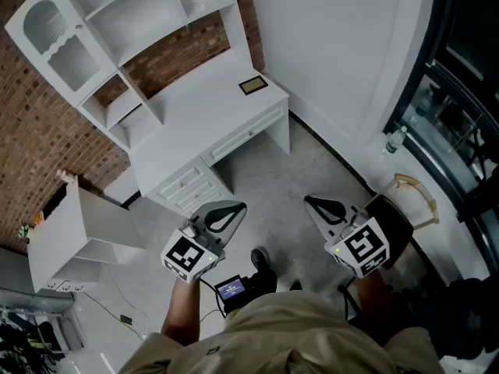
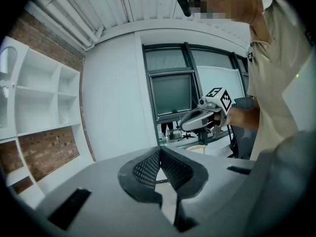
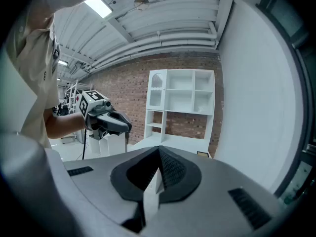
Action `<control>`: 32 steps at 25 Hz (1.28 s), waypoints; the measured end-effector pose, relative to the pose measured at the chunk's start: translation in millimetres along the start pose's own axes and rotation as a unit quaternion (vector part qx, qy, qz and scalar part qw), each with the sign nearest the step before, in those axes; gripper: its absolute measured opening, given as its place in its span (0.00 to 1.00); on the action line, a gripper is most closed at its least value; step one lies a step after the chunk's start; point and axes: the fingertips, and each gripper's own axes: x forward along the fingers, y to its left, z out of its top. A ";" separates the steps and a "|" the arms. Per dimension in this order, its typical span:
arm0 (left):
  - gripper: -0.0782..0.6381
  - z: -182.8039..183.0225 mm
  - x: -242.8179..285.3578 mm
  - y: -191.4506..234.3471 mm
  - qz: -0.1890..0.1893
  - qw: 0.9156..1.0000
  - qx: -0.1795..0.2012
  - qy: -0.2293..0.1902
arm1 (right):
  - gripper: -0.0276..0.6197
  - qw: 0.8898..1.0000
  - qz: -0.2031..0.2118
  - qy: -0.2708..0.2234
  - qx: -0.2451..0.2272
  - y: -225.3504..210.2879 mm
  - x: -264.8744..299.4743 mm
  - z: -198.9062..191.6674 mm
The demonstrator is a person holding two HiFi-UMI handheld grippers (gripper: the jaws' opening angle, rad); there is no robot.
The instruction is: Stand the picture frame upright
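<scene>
A small dark picture frame (image 1: pixel 253 85) lies flat near the right end of the white desk (image 1: pixel 195 111), far from both grippers. It also shows as a small dark shape (image 3: pixel 203 154) at the desk's edge in the right gripper view. My left gripper (image 1: pixel 236 208) is held over the floor in front of the desk, shut and empty. My right gripper (image 1: pixel 309 202) hangs level with it to the right, also shut with nothing in it. Each gripper sees the other: the right gripper (image 2: pixel 185 124) in the left gripper view, the left gripper (image 3: pixel 126 125) in the right gripper view.
A white hutch of shelves (image 1: pixel 125 22) stands on the desk against a brick wall. A white cabinet (image 1: pixel 74 236) stands at left, a dark chair (image 1: pixel 394 224) at right, windows (image 1: pixel 460 107) beyond it. Cables (image 1: pixel 117 302) run over the grey floor (image 1: pixel 273 185).
</scene>
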 end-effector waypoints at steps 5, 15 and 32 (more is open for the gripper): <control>0.12 -9.2 26.8 38.5 -0.014 1.000 0.002 -0.011 | 0.05 1.000 -0.013 0.007 0.000 -28.2 31.1 -1.8; 0.12 -18.1 59.4 169.1 -0.033 0.999 0.000 -0.029 | 0.05 0.999 -0.045 0.012 0.021 -88.7 135.9 19.4; 0.12 -45.3 93.1 298.3 -0.058 0.997 -0.016 -0.038 | 0.05 0.995 -0.083 0.024 0.039 -151.8 243.9 41.1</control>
